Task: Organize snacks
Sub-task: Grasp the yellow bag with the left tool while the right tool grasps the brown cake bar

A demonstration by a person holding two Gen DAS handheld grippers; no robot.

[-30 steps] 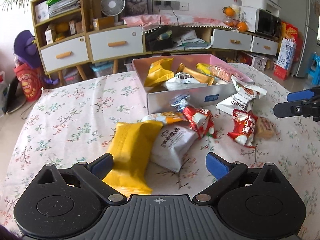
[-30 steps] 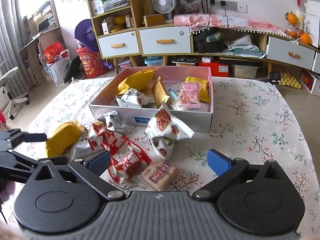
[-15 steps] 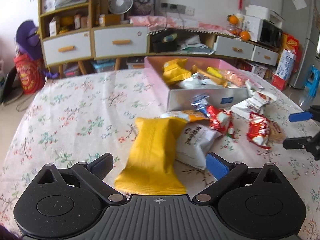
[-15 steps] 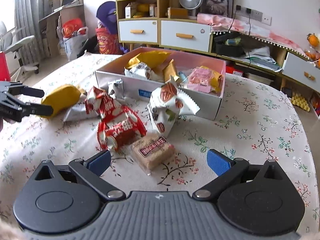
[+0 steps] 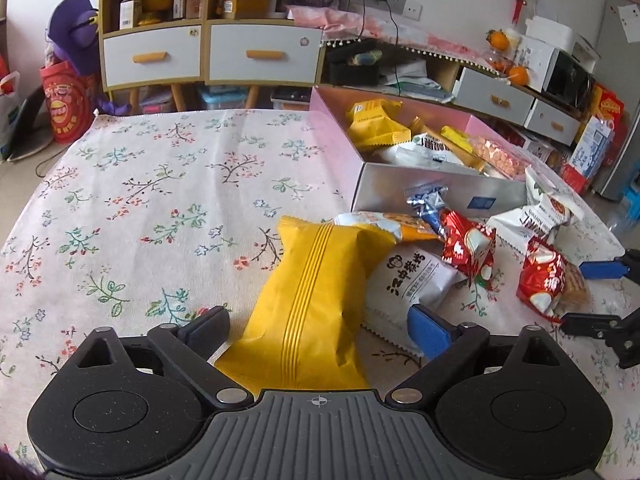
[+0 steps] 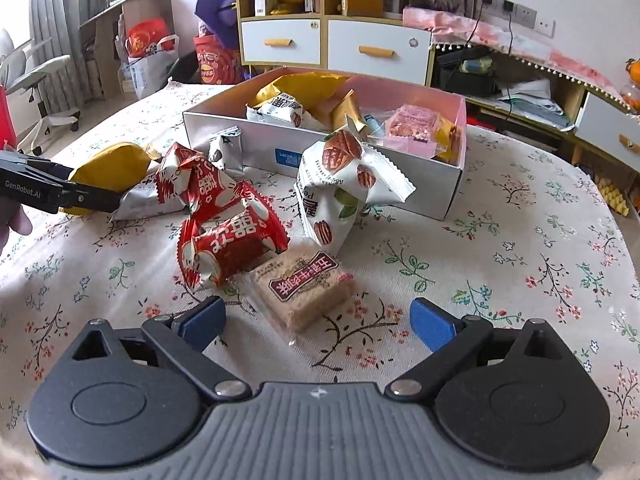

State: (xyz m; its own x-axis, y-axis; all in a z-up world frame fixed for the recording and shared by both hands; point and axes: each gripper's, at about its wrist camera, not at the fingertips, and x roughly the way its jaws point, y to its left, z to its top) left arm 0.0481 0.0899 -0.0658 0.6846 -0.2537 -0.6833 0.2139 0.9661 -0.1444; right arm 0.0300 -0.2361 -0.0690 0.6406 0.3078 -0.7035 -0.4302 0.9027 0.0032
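While both tongs narrow over loose snacks: nothing gripped yet.
Left tongs (image 5: 316,326): wide, closing, yellow packet (image 5: 310,304) between them.
Right tongs (image 6: 318,320): wide, closing, astride brown cake bar (image 6: 306,286).
Box (image 6: 360,160): beyond both.
Tip: pinch mid-packet, gently.

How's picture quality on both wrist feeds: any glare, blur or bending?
Left wrist view: sharp, even daylight, fisheye bends the floral tablecloth; the long yellow snack packet reads clearly. Right wrist view: equally sharp, window overexposed at upper left, slight sheen on the red foil snack packet.
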